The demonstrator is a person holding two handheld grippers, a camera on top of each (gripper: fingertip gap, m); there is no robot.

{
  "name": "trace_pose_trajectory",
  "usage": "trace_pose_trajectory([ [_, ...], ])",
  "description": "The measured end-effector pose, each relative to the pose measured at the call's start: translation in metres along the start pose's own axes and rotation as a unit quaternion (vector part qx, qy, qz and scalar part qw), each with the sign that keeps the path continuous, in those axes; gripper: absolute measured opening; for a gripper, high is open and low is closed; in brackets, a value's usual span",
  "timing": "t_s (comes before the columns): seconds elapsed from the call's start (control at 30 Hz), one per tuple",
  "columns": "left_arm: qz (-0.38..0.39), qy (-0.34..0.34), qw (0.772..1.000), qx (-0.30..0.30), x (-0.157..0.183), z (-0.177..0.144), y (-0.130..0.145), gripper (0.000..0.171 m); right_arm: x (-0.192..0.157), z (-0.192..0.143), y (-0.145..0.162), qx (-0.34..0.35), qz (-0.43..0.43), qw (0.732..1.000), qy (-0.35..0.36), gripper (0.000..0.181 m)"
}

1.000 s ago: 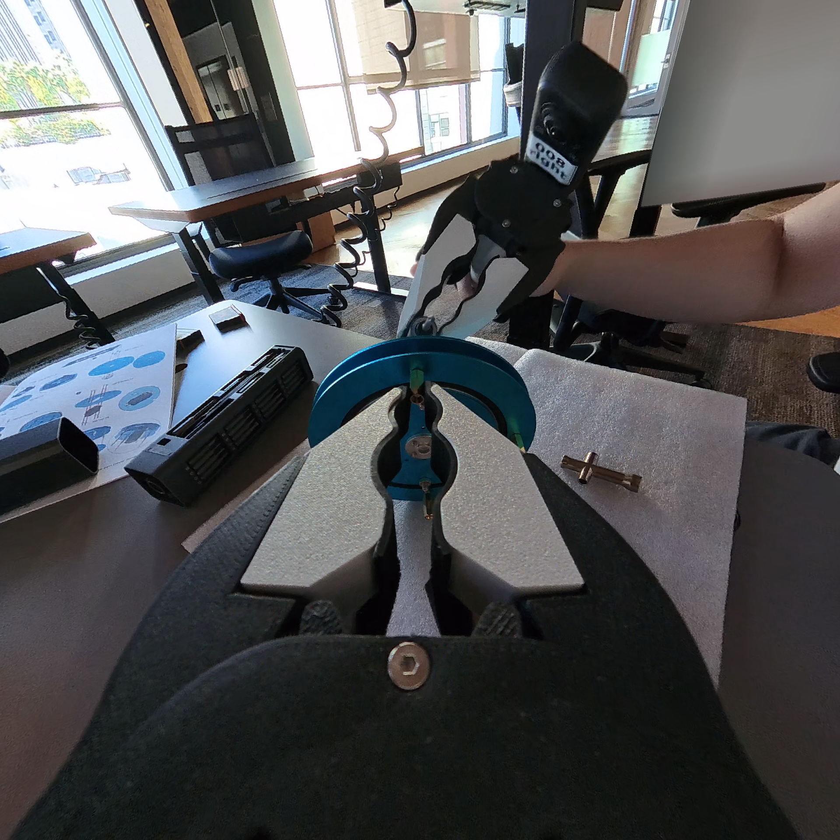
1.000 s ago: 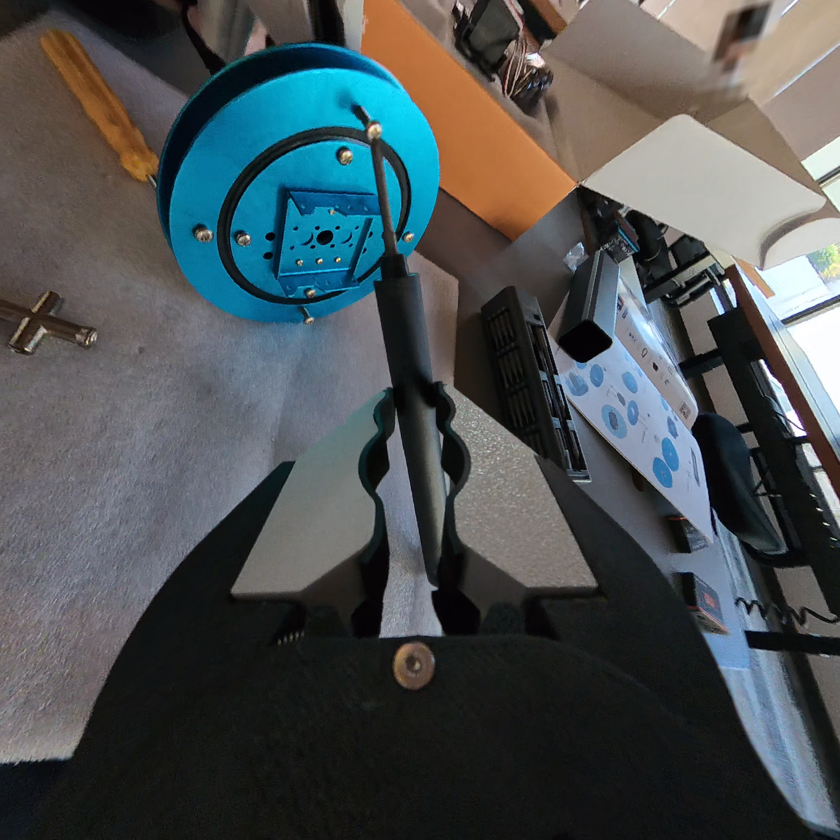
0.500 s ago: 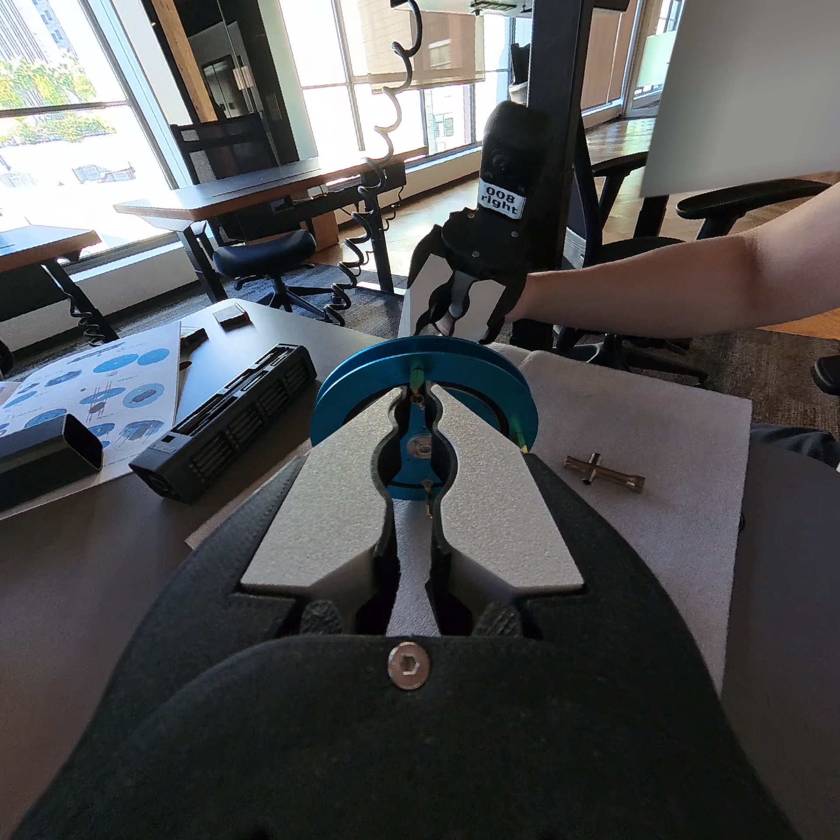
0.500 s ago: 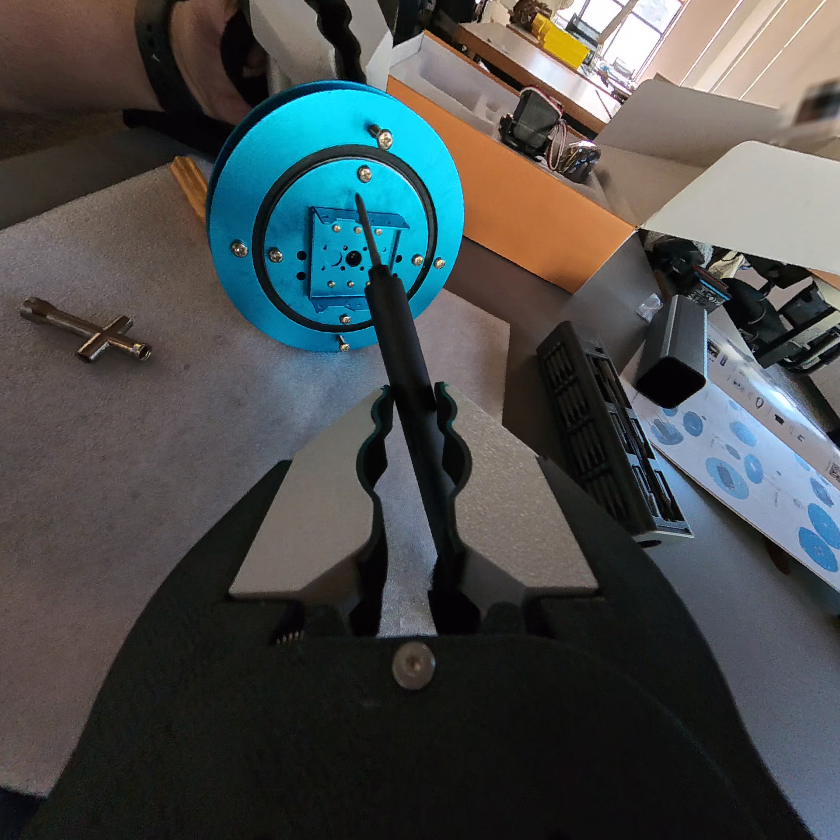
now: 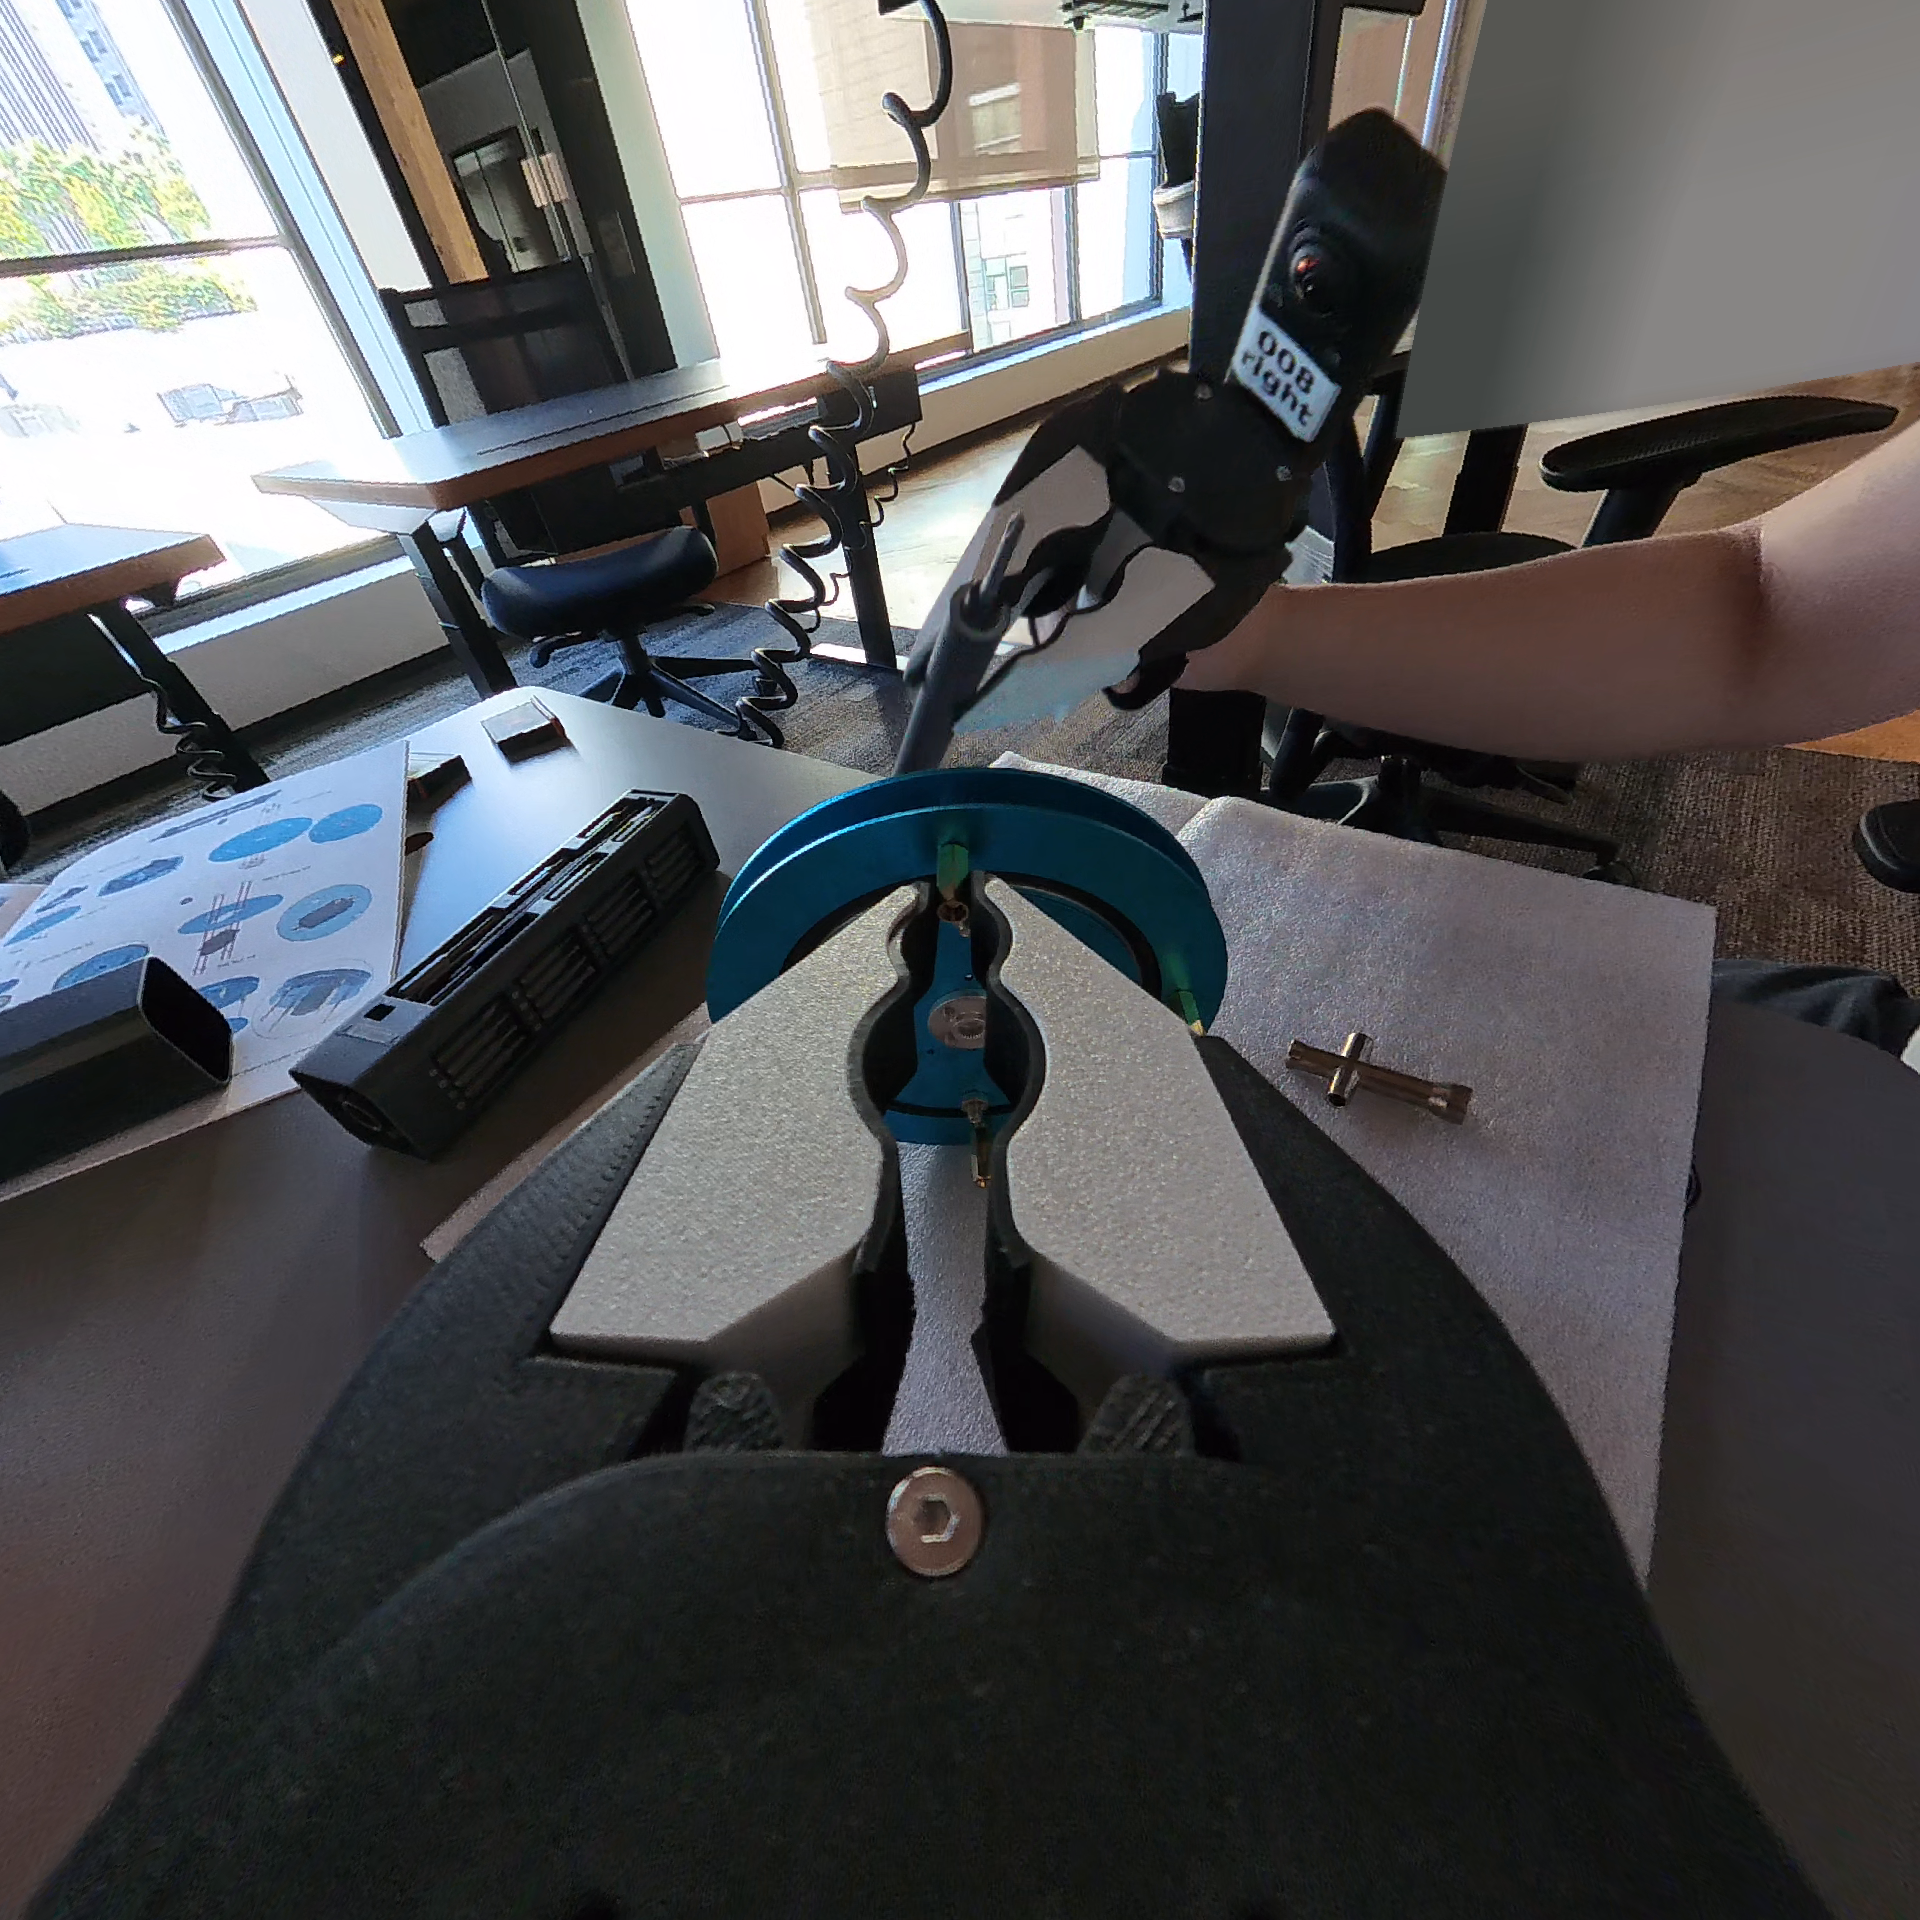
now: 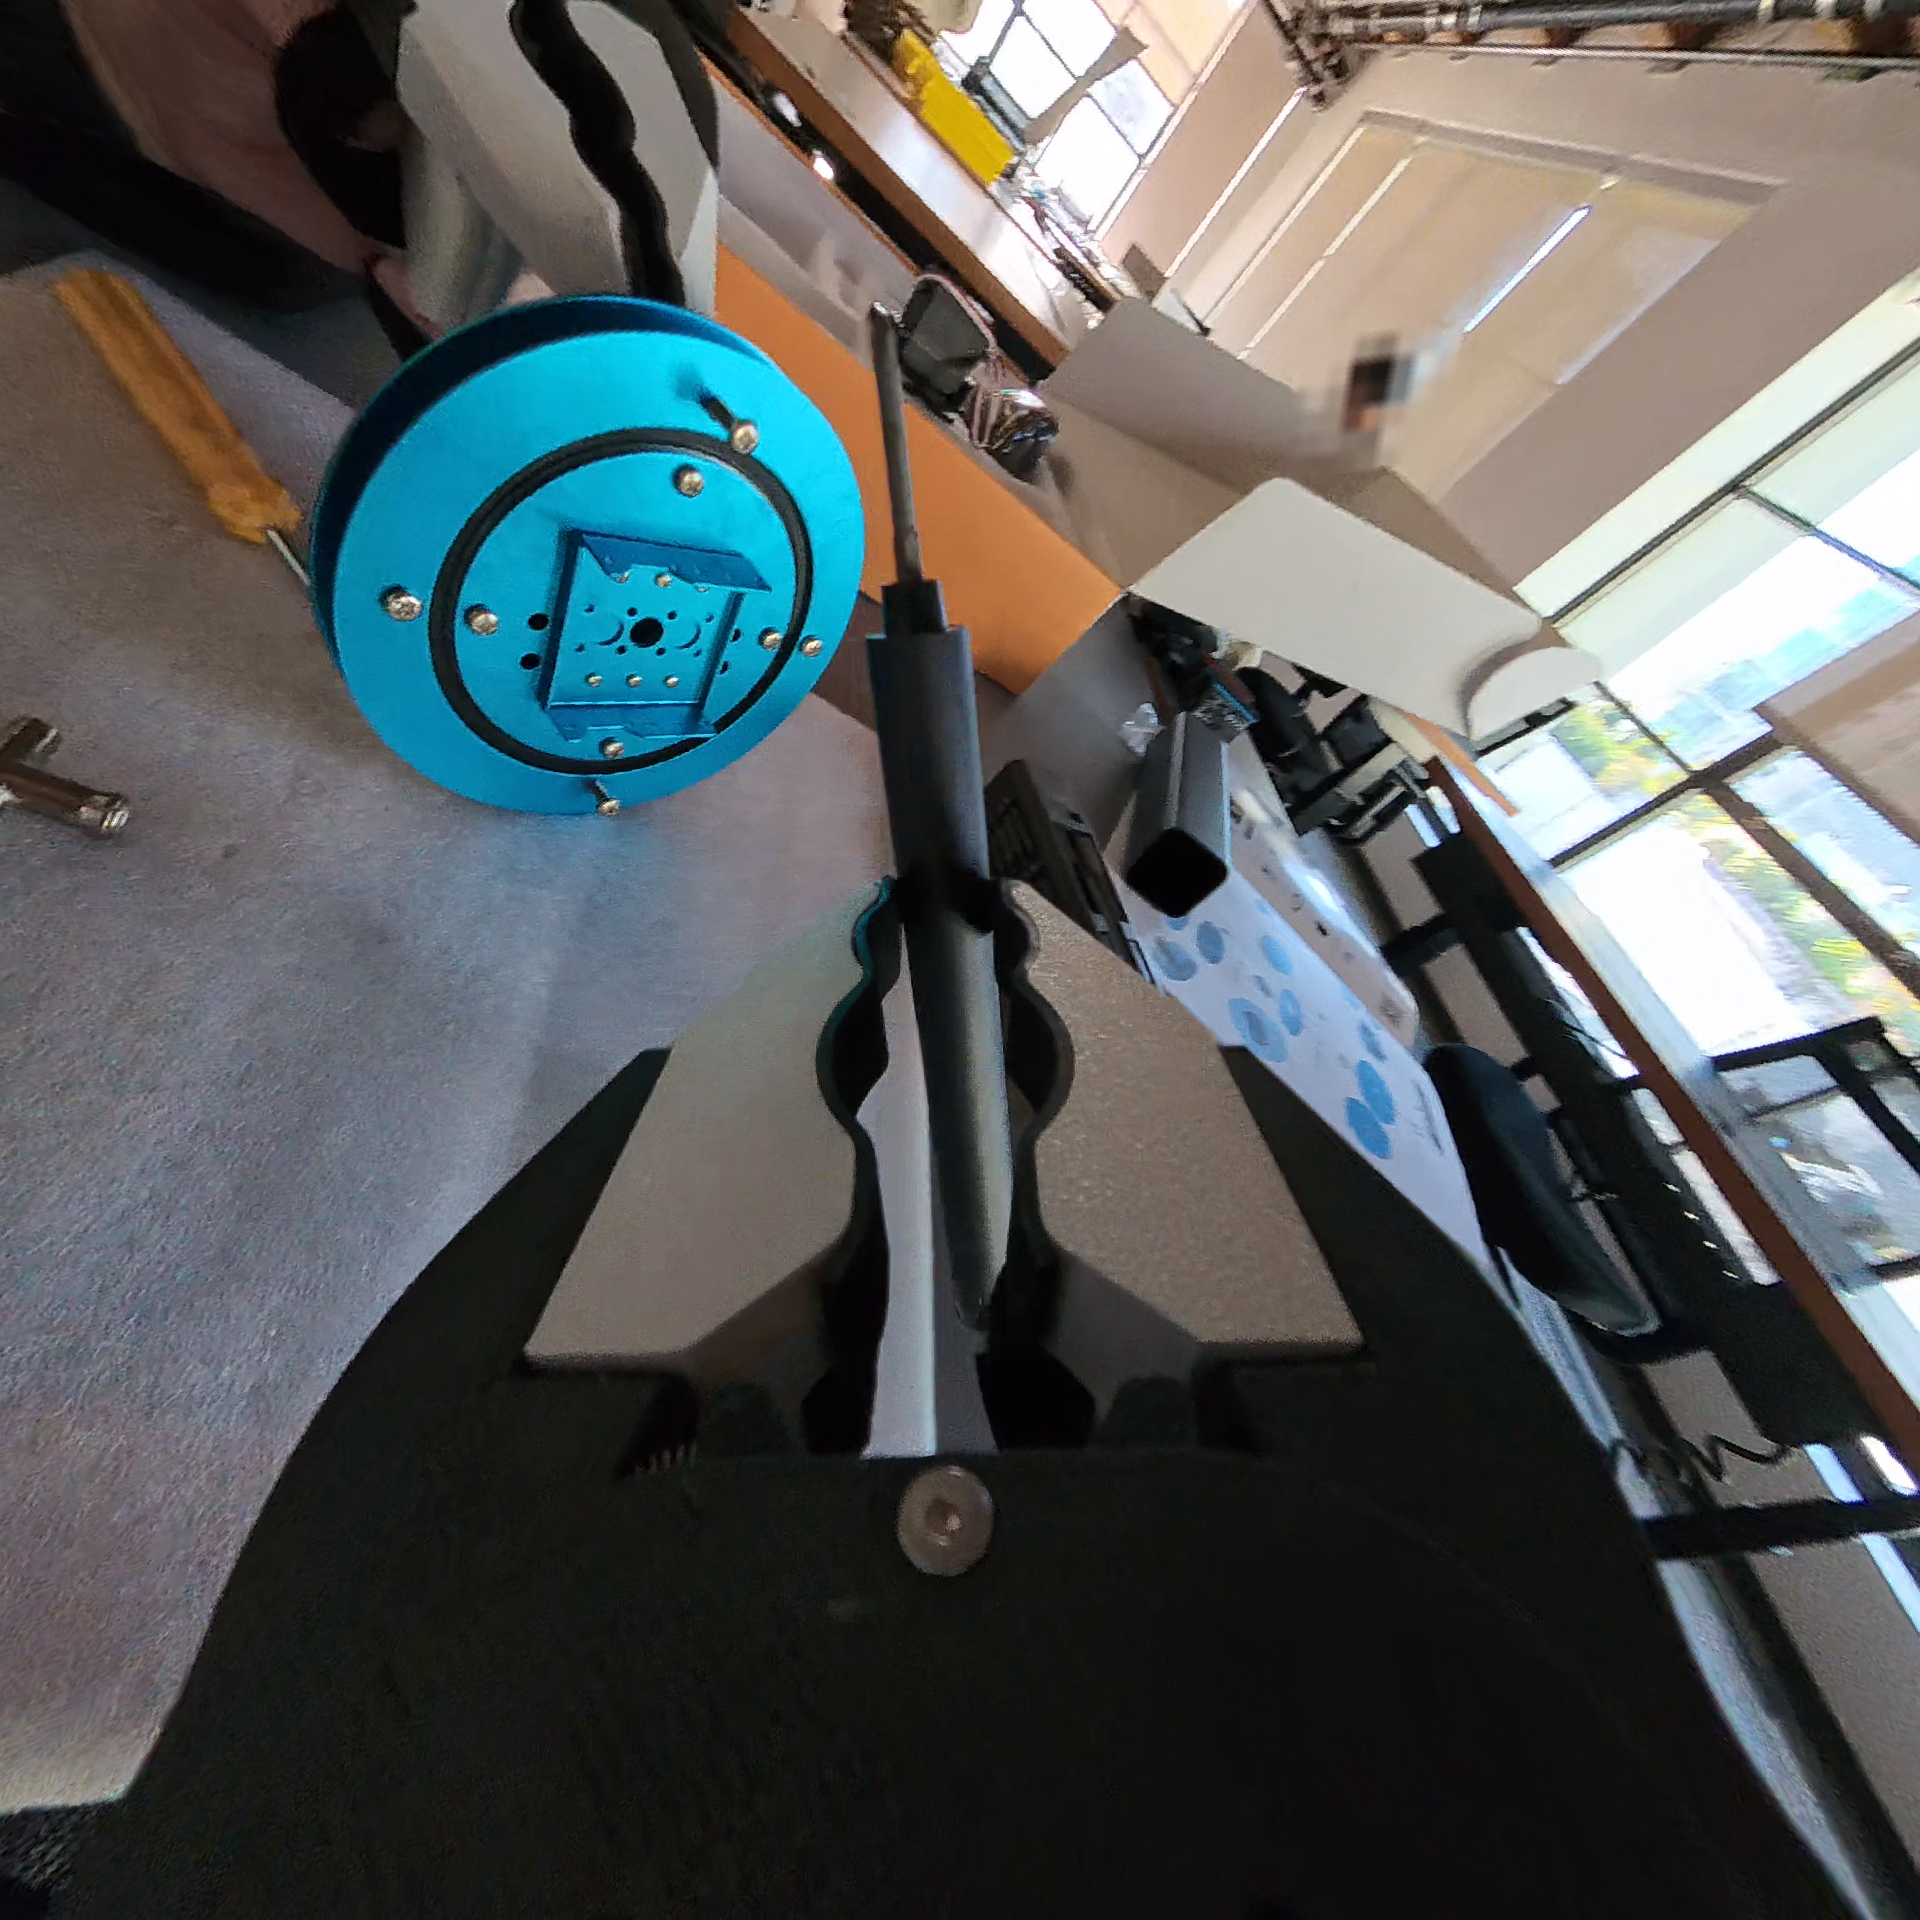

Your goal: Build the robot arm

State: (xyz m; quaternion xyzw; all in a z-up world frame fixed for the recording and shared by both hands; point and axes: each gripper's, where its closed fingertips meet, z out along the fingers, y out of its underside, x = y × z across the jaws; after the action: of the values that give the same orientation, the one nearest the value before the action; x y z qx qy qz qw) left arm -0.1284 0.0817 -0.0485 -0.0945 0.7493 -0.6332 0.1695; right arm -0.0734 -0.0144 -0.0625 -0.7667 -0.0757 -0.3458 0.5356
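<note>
A blue metal wheel made of two discs stands on edge on a grey foam mat. My left gripper is shut on the wheel's rim and holds it upright. In the right wrist view the wheel's far face shows screws, a black ring and a square hub plate. My right gripper is shut on a black screwdriver. Its shaft points up past the wheel's right edge, clear of the wheel. In the left wrist view the right gripper and the screwdriver hang tilted above and behind the wheel.
A metal cross wrench lies on the mat right of the wheel. A black bit case, a black square tube and a printed sheet lie to the left. A yellow-handled tool and an open cardboard box sit behind. The right gripper is farther from the wheel's far face, some 11 cm, than the left, some 5 cm.
My right gripper has pulled the screwdriver off the wheel's face, rolled, and swung its tip up past the wheel's edge. My left gripper and the wheel have stayed still.
</note>
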Motion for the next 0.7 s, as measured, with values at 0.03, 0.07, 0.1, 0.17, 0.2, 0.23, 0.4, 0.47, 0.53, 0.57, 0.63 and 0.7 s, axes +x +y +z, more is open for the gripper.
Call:
trace_pose_trajectory([
  [0.03, 0.001, 0.000, 1.000, 0.000, 0.000, 0.000, 0.000, 0.004, 0.001, -0.001, -0.002, -0.001, -0.003, 1.000, 0.010, 0.015],
  [0.07, 0.001, 0.000, 1.000, 0.000, 0.000, 0.000, 0.000, 0.004, 0.003, -0.003, -0.004, -0.003, -0.004, 1.000, 0.023, 0.014],
  [0.1, 0.001, 0.000, 1.000, 0.000, 0.000, 0.000, 0.000, 0.003, 0.006, -0.004, -0.005, -0.008, -0.006, 0.999, 0.038, 0.015],
  [0.17, 0.000, 0.001, 1.000, 0.000, 0.001, 0.000, 0.000, 0.004, 0.008, -0.006, -0.006, -0.017, -0.022, 0.998, 0.063, 0.015],
  [0.2, 0.000, 0.001, 1.000, 0.000, 0.001, 0.000, 0.000, 0.004, 0.010, -0.007, -0.006, -0.026, -0.038, 0.996, 0.077, 0.015],
  [0.23, 0.000, 0.001, 1.000, 0.000, 0.001, 0.000, 0.000, 0.004, 0.011, -0.007, -0.005, -0.037, -0.052, 0.994, 0.089, 0.015],
  [0.4, 0.001, 0.000, 1.000, 0.000, 0.001, 0.000, 0.000, 0.004, 0.008, 0.001, 0.005, -0.090, -0.091, 0.985, 0.115, 0.015],
  [0.47, 0.002, 0.000, 1.000, 0.000, 0.001, 0.000, 0.000, 0.004, 0.008, 0.004, 0.010, -0.108, -0.114, 0.978, 0.138, 0.015],
  [0.53, 0.001, 0.000, 1.000, 0.000, 0.001, 0.000, 0.000, 0.004, 0.011, 0.006, 0.013, -0.130, -0.142, 0.968, 0.163, 0.015],
  [0.57, 0.001, 0.000, 1.000, 0.000, 0.001, 0.000, 0.000, 0.004, 0.011, 0.008, 0.014, -0.141, -0.156, 0.963, 0.169, 0.015],
  [0.63, 0.000, 0.000, 1.000, 0.000, 0.001, 0.000, 0.000, 0.003, 0.010, 0.011, 0.017, -0.165, -0.180, 0.954, 0.174, 0.015],
  [0.7, -0.002, 0.001, 1.000, 0.000, 0.001, 0.000, 0.000, 0.003, 0.009, 0.014, 0.018, -0.180, -0.200, 0.947, 0.174, 0.015],
])
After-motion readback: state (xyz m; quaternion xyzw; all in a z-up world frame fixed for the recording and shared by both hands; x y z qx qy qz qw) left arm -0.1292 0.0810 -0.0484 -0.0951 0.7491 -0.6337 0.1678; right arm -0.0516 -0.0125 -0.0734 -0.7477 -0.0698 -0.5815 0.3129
